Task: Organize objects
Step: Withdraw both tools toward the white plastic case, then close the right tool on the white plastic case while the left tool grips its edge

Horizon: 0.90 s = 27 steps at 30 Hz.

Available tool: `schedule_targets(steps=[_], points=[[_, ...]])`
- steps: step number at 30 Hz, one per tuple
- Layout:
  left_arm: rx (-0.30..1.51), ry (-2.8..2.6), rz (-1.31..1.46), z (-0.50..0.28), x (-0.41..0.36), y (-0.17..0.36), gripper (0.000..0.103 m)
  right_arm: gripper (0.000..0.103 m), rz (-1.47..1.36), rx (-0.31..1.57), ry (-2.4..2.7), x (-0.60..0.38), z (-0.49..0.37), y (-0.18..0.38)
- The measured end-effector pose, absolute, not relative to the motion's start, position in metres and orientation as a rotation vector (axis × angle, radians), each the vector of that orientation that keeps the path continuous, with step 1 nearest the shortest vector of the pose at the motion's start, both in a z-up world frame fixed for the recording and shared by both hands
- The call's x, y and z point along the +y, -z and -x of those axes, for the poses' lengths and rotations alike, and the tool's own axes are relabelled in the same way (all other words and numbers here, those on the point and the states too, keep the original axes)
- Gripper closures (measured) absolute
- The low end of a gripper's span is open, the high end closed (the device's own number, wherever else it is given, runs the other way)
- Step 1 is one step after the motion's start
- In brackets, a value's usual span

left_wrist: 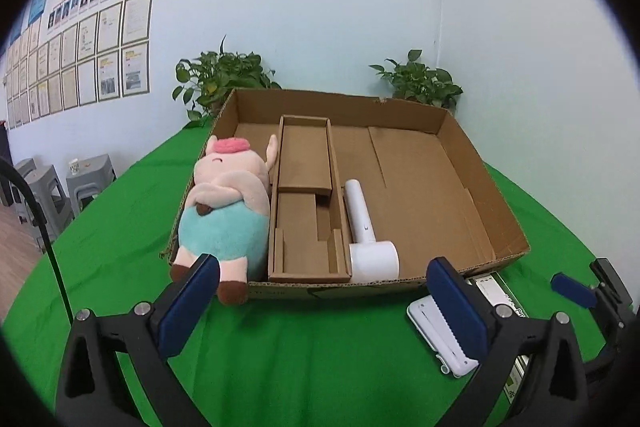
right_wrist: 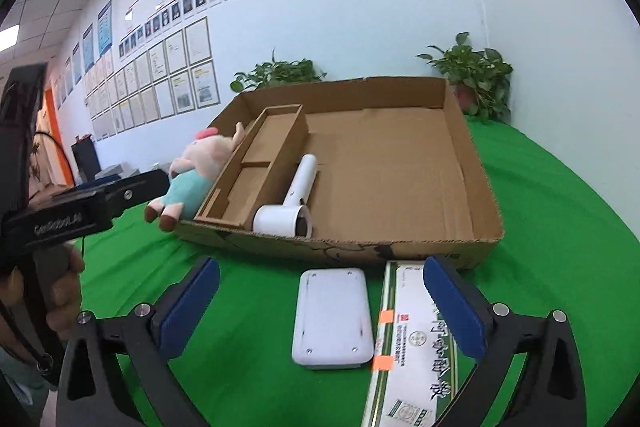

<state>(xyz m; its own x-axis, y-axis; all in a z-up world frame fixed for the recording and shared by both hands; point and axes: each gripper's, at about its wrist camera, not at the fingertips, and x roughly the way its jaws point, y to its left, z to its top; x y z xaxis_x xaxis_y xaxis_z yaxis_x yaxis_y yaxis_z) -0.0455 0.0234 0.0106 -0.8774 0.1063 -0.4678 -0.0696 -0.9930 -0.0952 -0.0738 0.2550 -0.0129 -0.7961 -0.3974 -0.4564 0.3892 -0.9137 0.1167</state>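
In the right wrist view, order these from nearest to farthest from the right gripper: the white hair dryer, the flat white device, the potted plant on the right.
1. Flat white device: on the green cloth, between the open fingers of the right gripper.
2. White hair dryer: inside the cardboard box, by its near wall.
3. Potted plant: behind the box, at the wall.

Both wrist cameras looked forward and slightly down from near the green table (left_wrist: 304, 347), close to the cardboard box (left_wrist: 472, 163). The right view sat further right. Both shared the box, plush pig (right_wrist: 192, 171) and back wall.
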Motion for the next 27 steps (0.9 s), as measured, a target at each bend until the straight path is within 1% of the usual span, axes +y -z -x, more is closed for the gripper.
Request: schedule_targets(steps=[2,5,9,12,14,16,18,23,27], points=[[-0.148,-2.933,0.778,0.048,0.022,-0.006,0.0,0.0,-0.68,-0.004,2.578,0.249,0.069,0.016],[-0.147,-2.895,0.813,0.049,0.024,0.005,0.0,0.0,-0.699,0.018,2.488,0.237,0.065,0.022],[-0.091,-2.83,0.935,0.054,0.033,0.026,0.0,0.0,-0.866,-0.009,2.4,0.221,0.083,0.047],[-0.065,-2.787,0.997,0.058,0.037,0.037,0.0,0.001,-0.952,-0.068,2.409,0.222,0.097,0.061],[-0.036,-2.775,1.023,0.059,0.04,0.042,0.0,0.0,-0.997,-0.061,2.447,0.223,0.106,0.067],[-0.031,-2.772,1.036,0.061,0.041,0.045,0.0,0.0,-1.066,-0.034,2.456,0.225,0.117,0.076],[-0.051,-2.759,1.054,0.062,0.041,0.048,0.0,0.001,-1.08,0.069,2.49,0.22,0.121,0.08],[-0.075,-2.75,1.076,0.064,0.039,0.054,0.001,0.002,-1.107,0.138,2.512,0.217,0.134,0.086],[-0.08,-2.754,1.087,0.066,0.034,0.056,0.001,0.008,-1.108,0.247,2.526,0.212,0.135,0.089]])
